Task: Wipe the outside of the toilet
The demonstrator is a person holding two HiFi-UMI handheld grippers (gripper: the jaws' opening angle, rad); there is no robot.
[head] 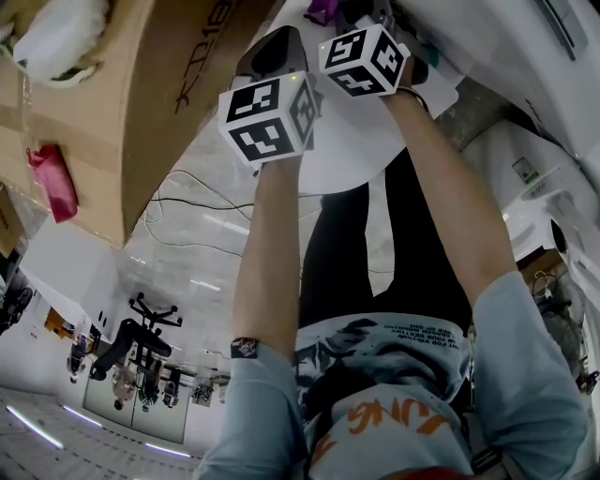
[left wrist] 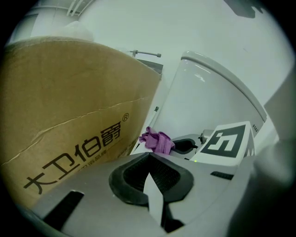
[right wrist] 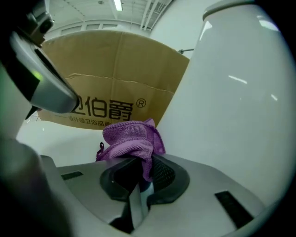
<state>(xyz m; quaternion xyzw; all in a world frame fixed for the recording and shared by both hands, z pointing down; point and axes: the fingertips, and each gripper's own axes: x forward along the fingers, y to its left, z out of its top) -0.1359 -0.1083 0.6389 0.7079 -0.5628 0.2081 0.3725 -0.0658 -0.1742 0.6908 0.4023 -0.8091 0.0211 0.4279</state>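
Observation:
My right gripper (right wrist: 138, 178) is shut on a purple cloth (right wrist: 132, 141) that bunches above its jaws, close beside the white toilet (right wrist: 240, 92). In the left gripper view the same purple cloth (left wrist: 157, 140) shows ahead, next to the right gripper's marker cube (left wrist: 229, 143) and the toilet (left wrist: 208, 102). My left gripper (left wrist: 150, 175) is shut with nothing between its jaws. In the head view both grippers are held out side by side, left gripper (head: 274, 54) and right gripper (head: 364, 17), with the cloth (head: 323, 9) at the top edge against the toilet (head: 361, 159).
A large brown cardboard box (left wrist: 69, 115) with black print stands close on the left of the toilet, the same box (right wrist: 111, 88) behind the cloth. The person's legs and shirt (head: 375, 375) fill the lower head view. Cables (head: 187, 202) lie on the white floor.

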